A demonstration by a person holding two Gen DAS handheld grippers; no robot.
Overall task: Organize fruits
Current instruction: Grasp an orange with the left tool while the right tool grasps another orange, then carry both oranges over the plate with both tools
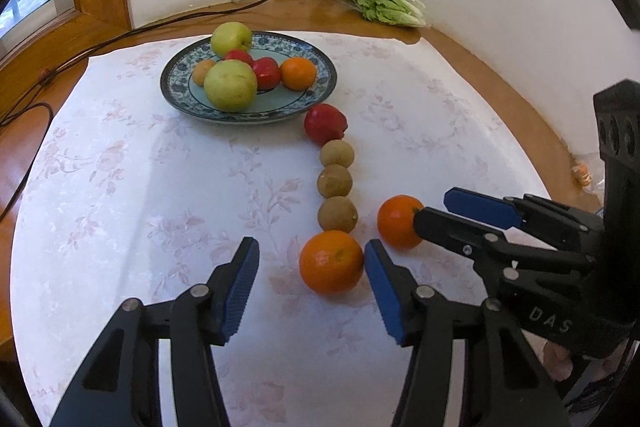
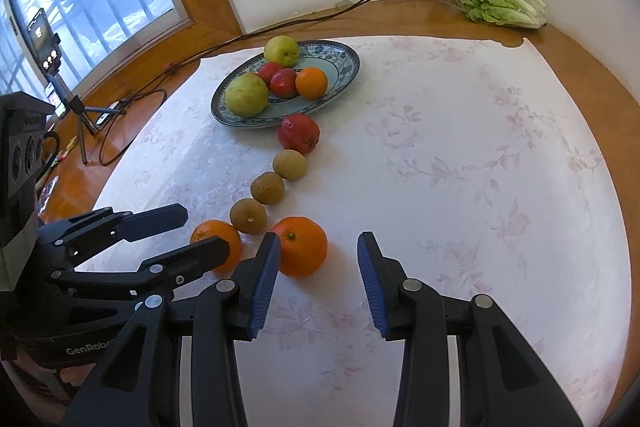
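Observation:
A blue-patterned plate [image 1: 316, 95] [image 2: 344, 67] holds two green apples, red fruits and an orange. On the cloth a line runs from the plate: a red fruit [image 1: 325, 123] [image 2: 299, 133], three small brown fruits [image 1: 335, 182] [image 2: 267, 187], then an orange [image 1: 331, 261] [image 2: 214, 241]. A second orange [image 1: 398, 221] [image 2: 302, 246] lies beside it. My left gripper [image 1: 311, 283] is open, the near orange just inside its right pad. My right gripper [image 2: 317, 277] is open, the second orange touching its left pad.
The round table has a pale floral cloth [image 1: 160, 187] and a wooden rim. A bagged lettuce [image 1: 384, 5] [image 2: 500, 3] lies at the back by a wall socket with a cable. A phone on a tripod [image 2: 60, 79] stands left, by the window.

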